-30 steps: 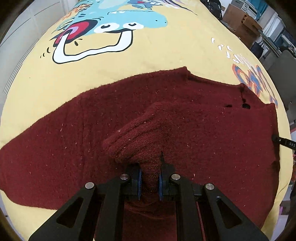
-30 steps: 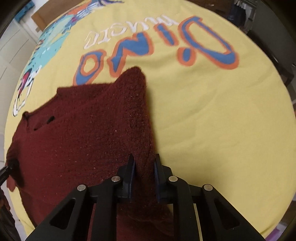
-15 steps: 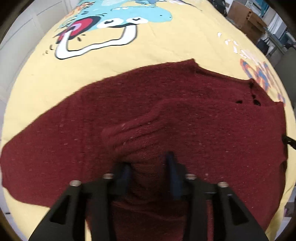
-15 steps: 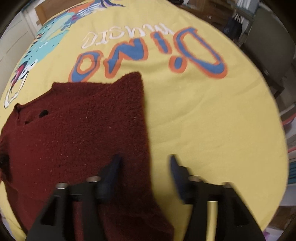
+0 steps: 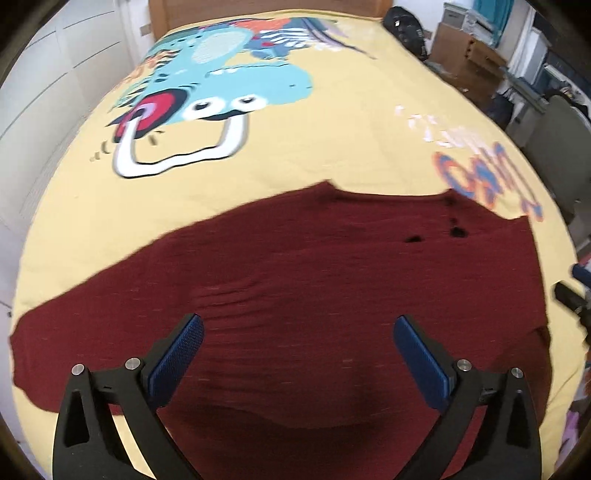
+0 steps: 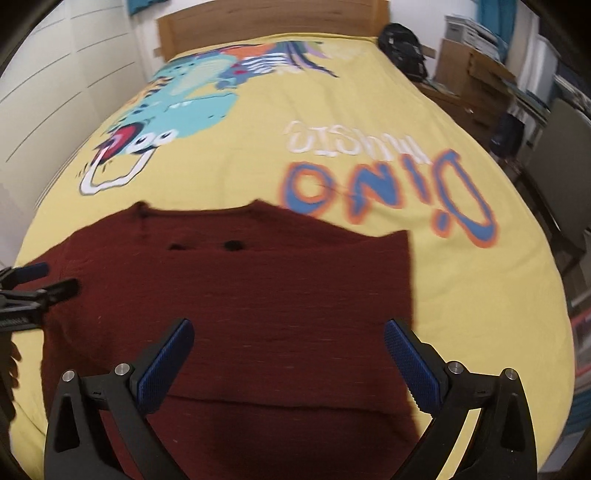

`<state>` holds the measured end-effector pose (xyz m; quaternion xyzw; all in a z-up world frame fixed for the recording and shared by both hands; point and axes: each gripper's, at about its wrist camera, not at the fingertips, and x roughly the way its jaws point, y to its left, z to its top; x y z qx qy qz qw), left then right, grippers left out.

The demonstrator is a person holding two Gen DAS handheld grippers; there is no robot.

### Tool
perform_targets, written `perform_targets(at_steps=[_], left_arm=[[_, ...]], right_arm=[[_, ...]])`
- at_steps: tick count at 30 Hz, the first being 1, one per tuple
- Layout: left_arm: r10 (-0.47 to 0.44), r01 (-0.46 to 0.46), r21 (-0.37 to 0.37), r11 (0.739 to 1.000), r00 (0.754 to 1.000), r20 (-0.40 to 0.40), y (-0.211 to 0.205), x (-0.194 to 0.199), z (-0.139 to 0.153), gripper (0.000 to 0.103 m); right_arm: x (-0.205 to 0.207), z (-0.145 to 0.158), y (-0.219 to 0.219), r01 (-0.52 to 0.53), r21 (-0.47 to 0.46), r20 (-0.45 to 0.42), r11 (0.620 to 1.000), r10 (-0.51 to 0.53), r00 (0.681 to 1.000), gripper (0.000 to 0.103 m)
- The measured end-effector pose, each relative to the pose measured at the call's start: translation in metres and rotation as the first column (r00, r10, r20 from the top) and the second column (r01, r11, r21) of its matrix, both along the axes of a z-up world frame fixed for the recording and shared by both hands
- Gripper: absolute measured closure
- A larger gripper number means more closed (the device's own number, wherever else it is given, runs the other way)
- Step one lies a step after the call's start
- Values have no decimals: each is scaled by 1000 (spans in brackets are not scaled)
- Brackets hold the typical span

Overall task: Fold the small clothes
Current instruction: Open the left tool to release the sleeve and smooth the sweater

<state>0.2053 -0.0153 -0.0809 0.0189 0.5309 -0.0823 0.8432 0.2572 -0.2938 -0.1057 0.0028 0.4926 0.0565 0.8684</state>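
Left wrist: 1 sweater (image 5: 332, 288), 2 grippers (image 5: 295, 354) w/ jaws apart

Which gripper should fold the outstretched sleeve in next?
Left. The left gripper, open, hangs over the sweater on the side where that sleeve lies; the right gripper is at the far, already folded edge.

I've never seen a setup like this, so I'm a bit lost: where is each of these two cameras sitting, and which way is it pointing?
Left wrist view: sits on the left tool, looking forward and down along its two wide-open blue-padded fingers at the dark red sweater on the yellow dinosaur bedspread.
Right wrist view: sits on the right tool, also wide open, facing the same way over the sweater's right side.
Shared: both show the sweater, bedspread and wooden headboard; each catches the other tool at its edge.
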Motion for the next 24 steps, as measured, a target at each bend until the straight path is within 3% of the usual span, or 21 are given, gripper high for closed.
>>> perform_targets(at_steps=[6,9,11,18,24], left_arm=[[-26,27,27,999,999,-45,-30,-6,-42,1],[-14,19,48,999,996,-86,-25,-7,-66,1],[-10,14,58,998,998,-69,-17,-8,-71,1],[0,2,64,998,1000,-30,8,-14,-75,1],[19,-19,84,996,1000,-1,3,-14,-77,1]], right_arm=[[-4,-48,33,-47,-27,-56,999,45,997,0],[-3,-77,29,-41,-53,-109,998,35,993,0],[-4,-89,15,-12,-66,-116,998,4,993,0],[-4,-93,-33,60,-51,-109,997,-65,992,1],[-9,-97,-27,41,-68,-104,997,-48,993,1]])
